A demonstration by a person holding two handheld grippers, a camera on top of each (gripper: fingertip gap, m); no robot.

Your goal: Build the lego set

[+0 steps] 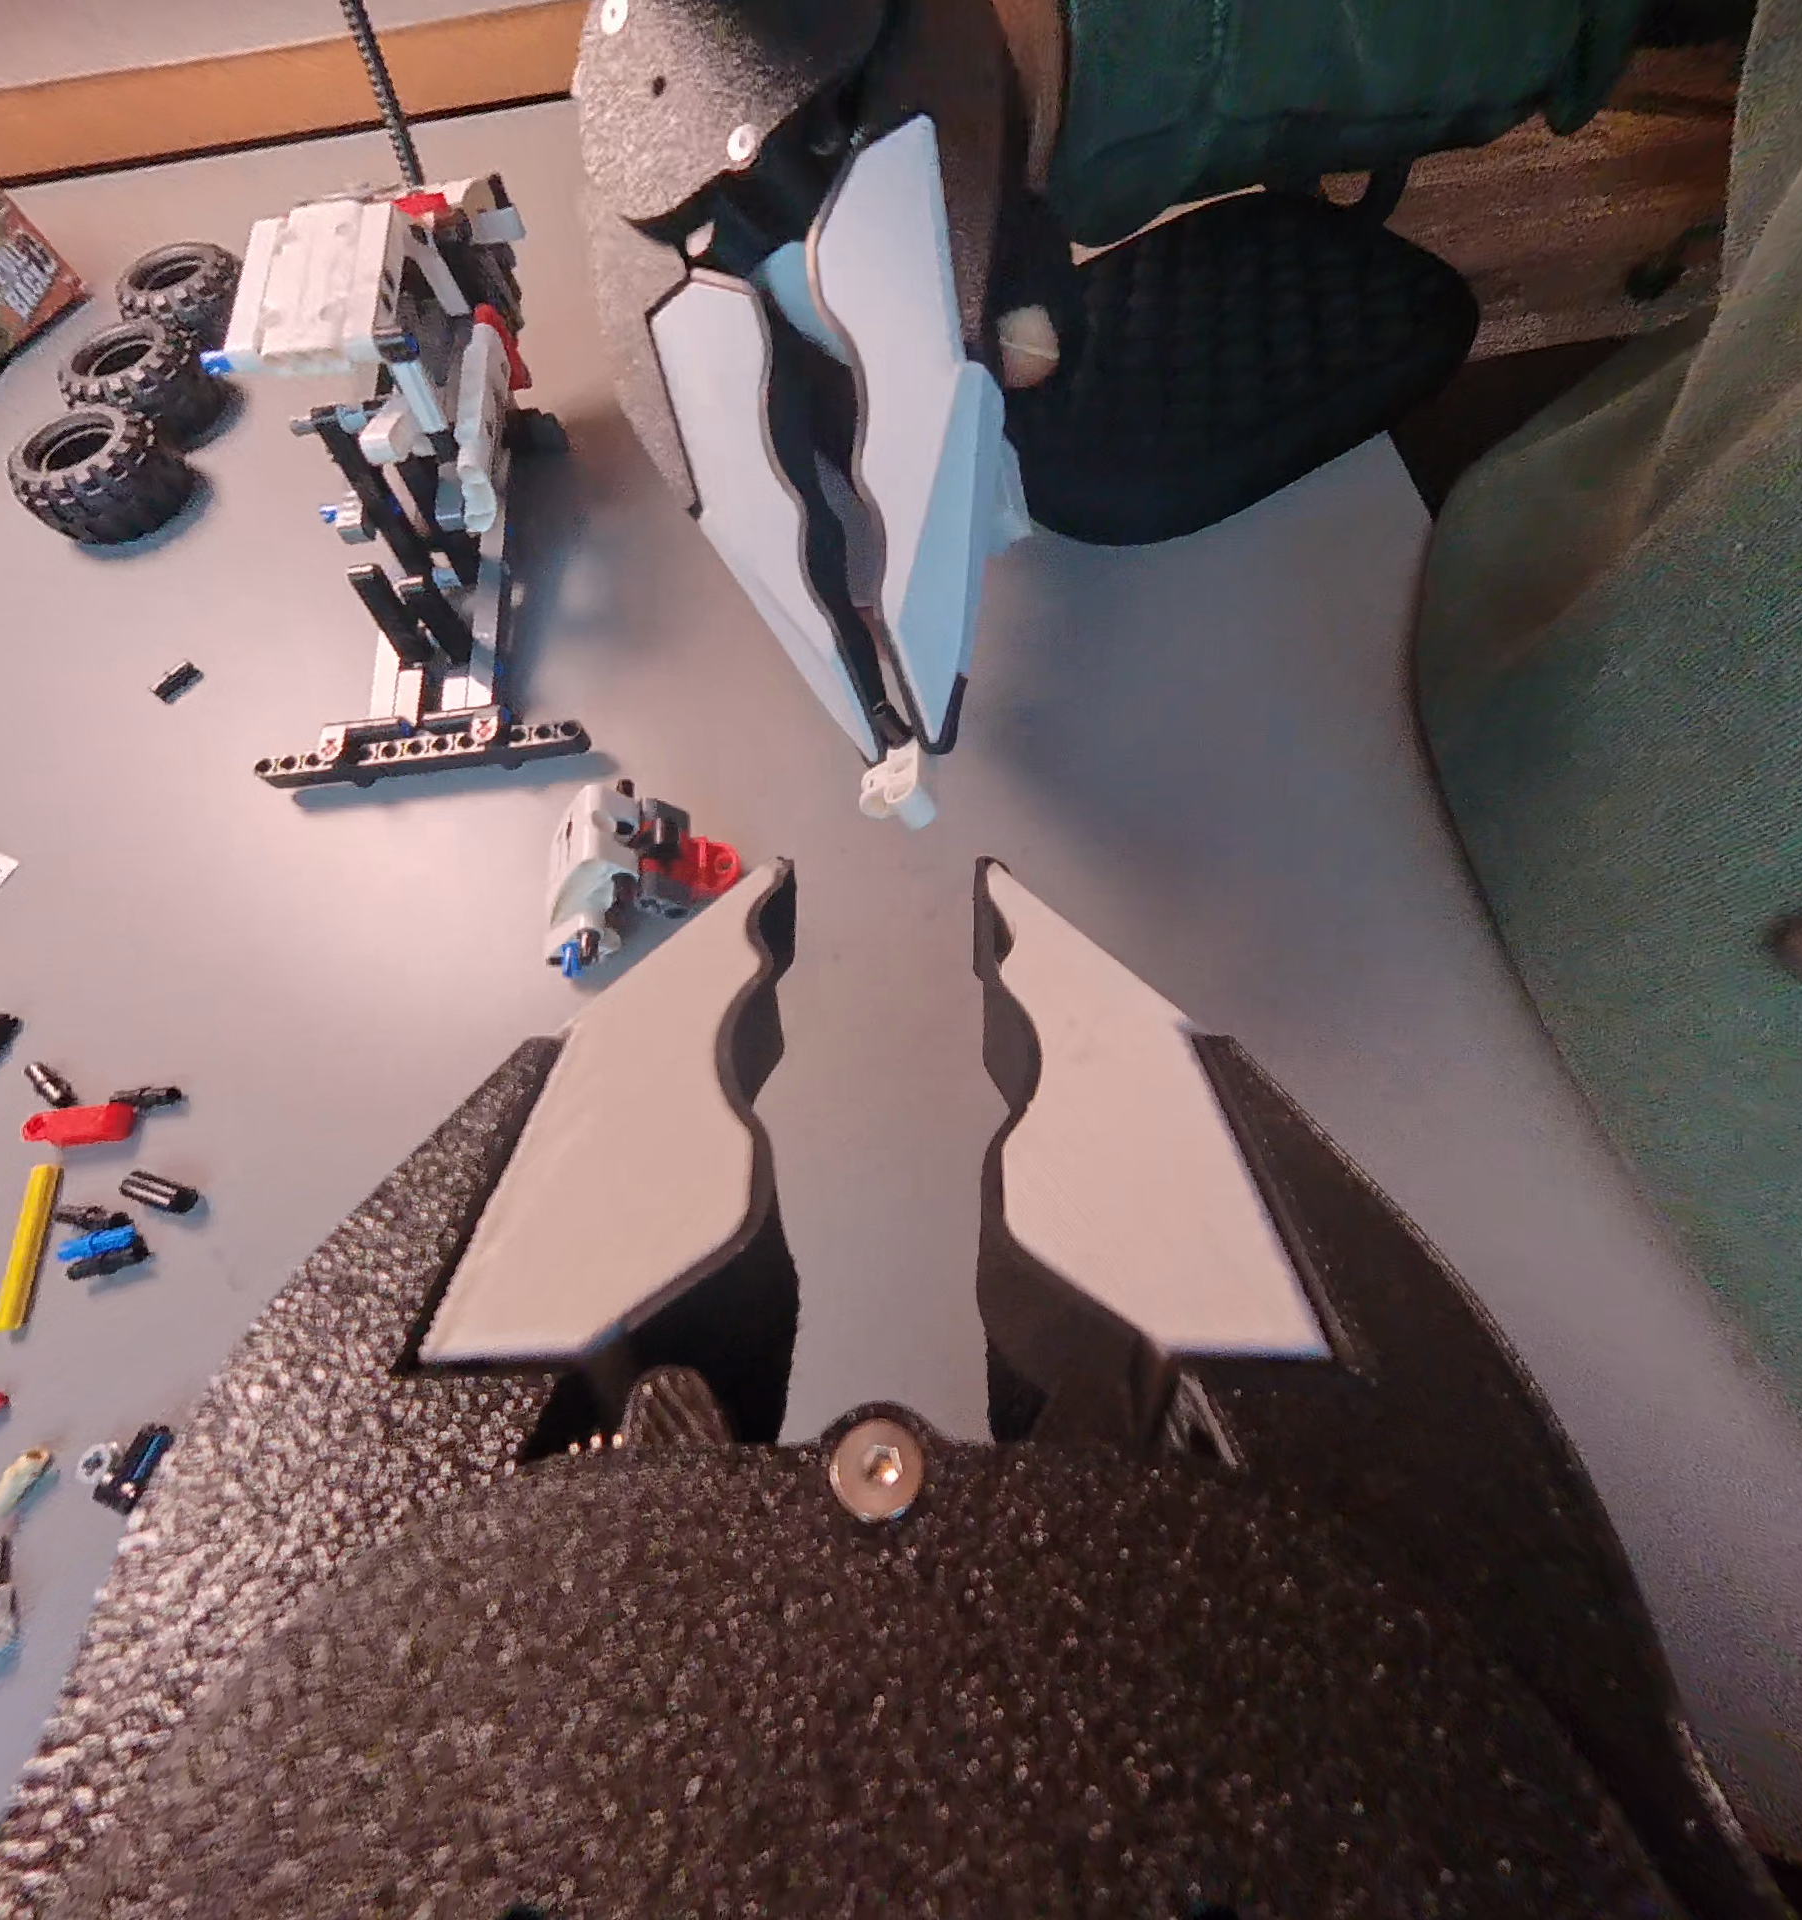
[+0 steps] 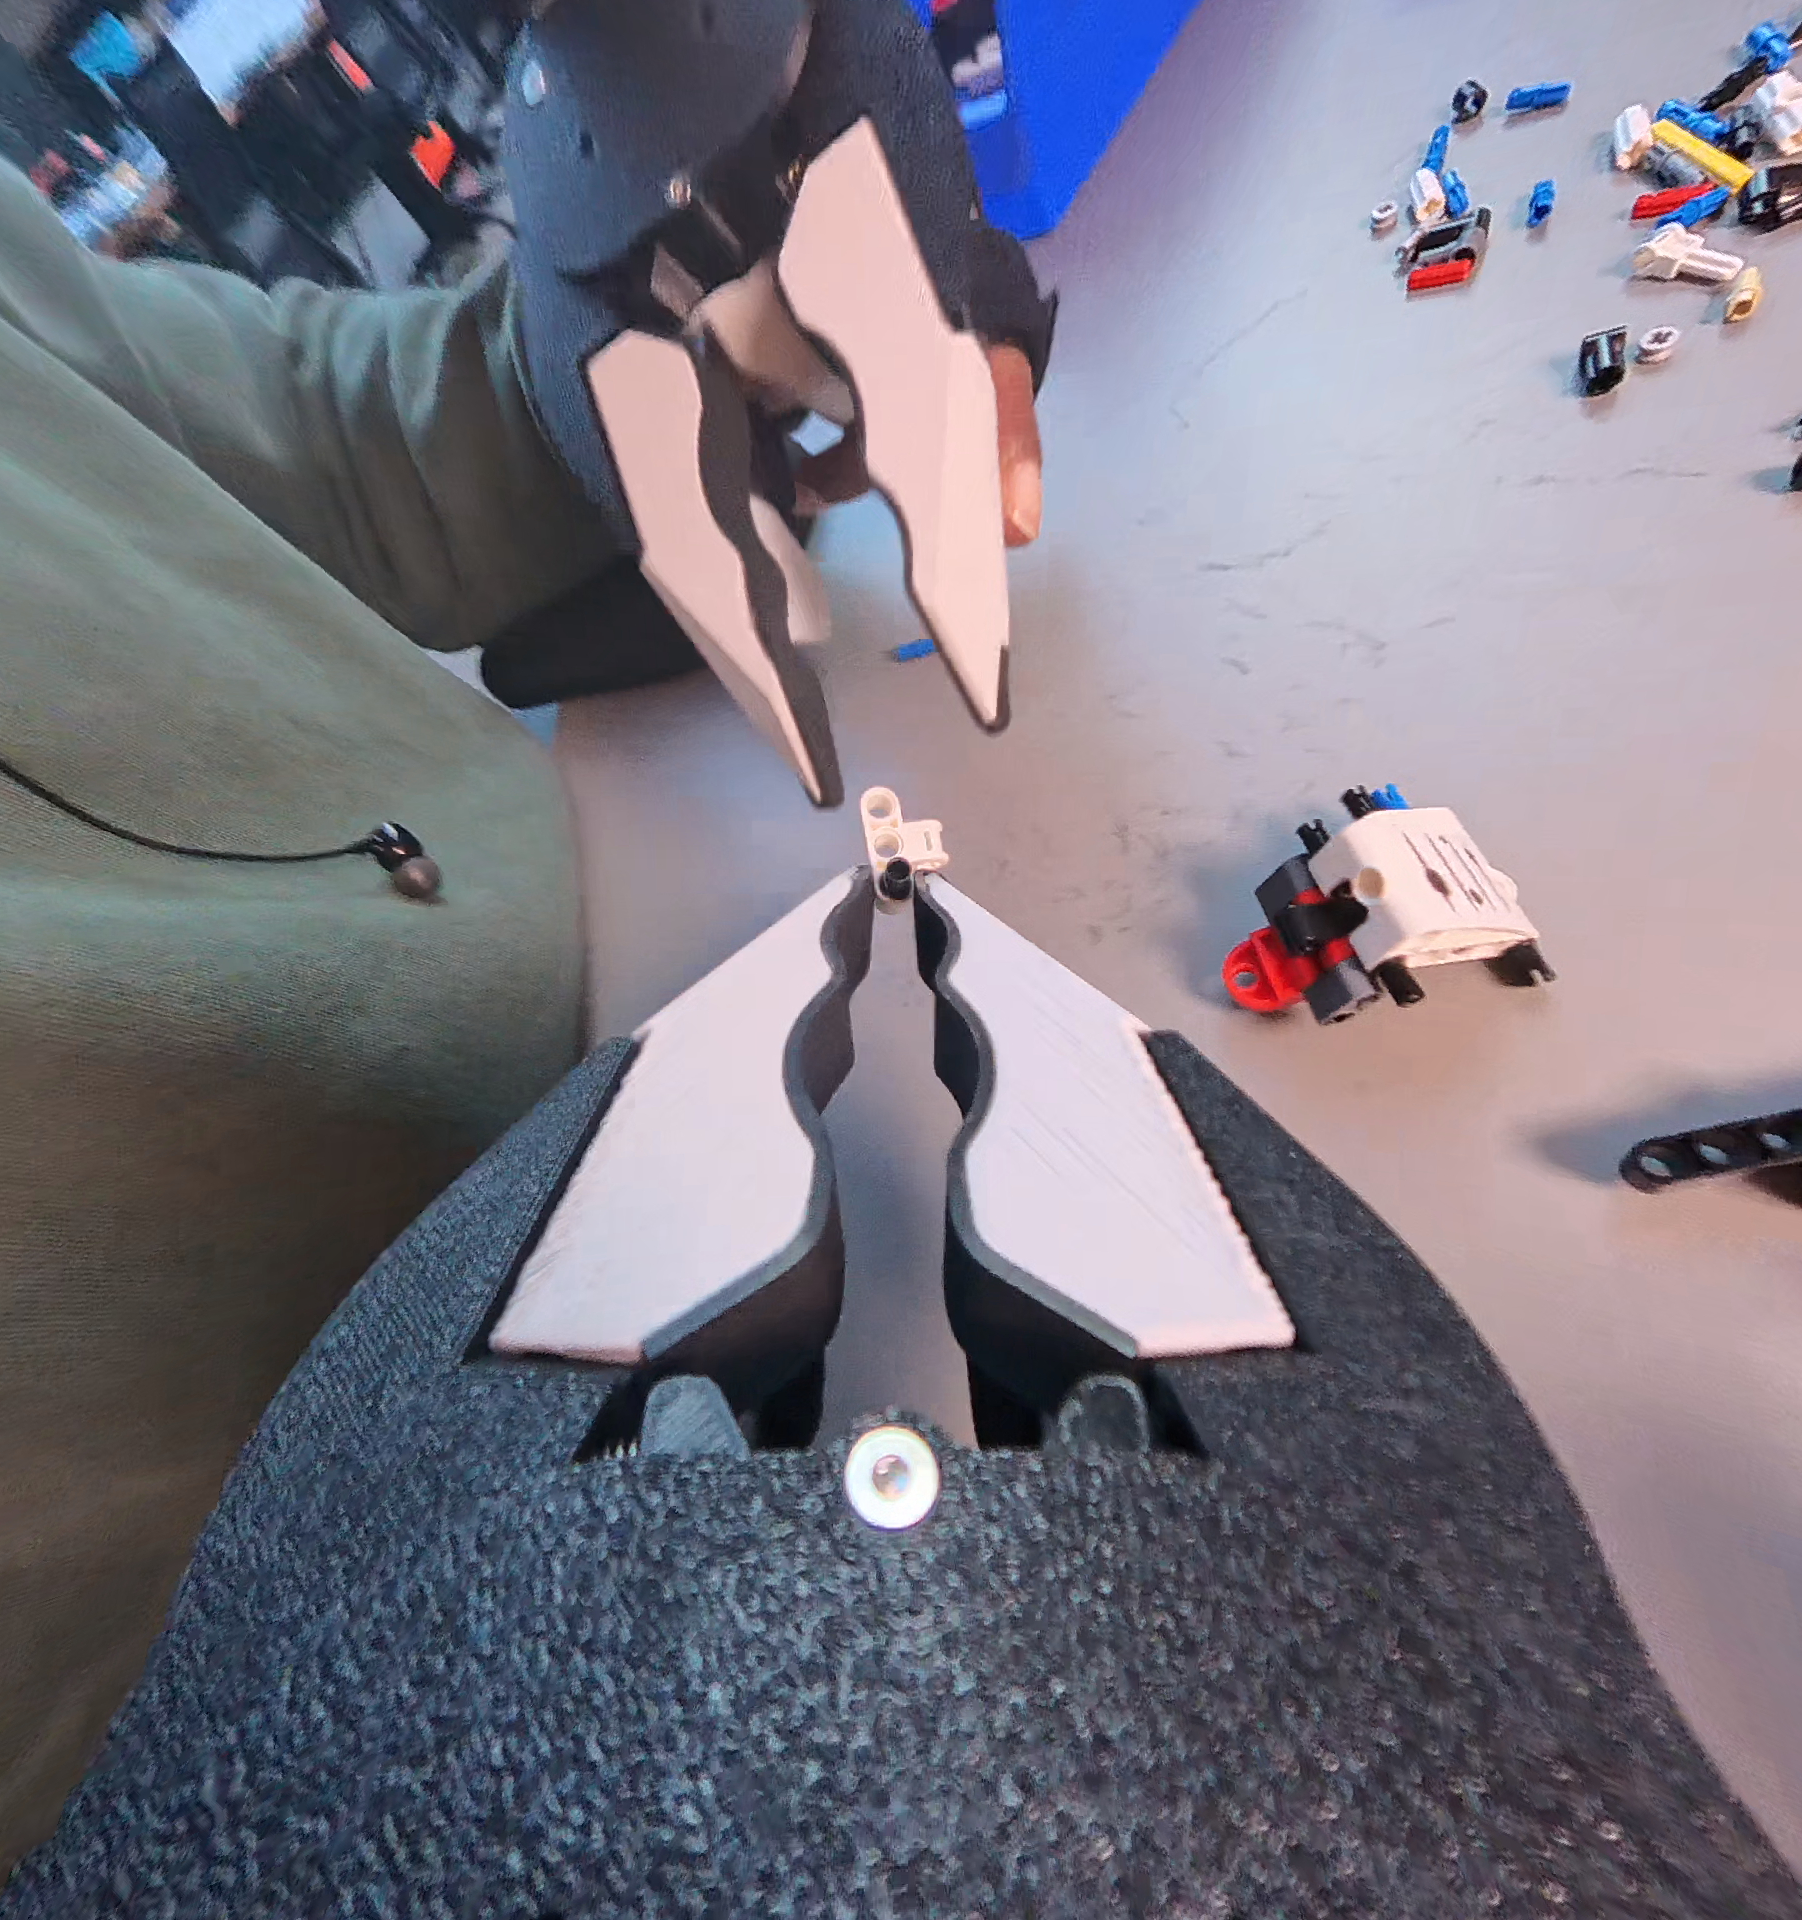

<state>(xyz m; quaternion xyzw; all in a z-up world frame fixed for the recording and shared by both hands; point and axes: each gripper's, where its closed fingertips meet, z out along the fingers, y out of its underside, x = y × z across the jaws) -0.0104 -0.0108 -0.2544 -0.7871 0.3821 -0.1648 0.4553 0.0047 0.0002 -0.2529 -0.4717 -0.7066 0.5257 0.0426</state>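
Grey table [image 2: 1396, 675]; right claw [image 2: 892, 881] around white connector [image 2: 897, 831]

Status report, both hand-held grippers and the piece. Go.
Right hand-held gripper shut on small white connector, held above table. Left hand-held gripper open, empty, tips facing the connector. Nothing between them.

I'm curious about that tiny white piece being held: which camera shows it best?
The right wrist view: the white piece sits close, holes visible, pinched at the right gripper tips. The left wrist view shows it smaller, blurrier.
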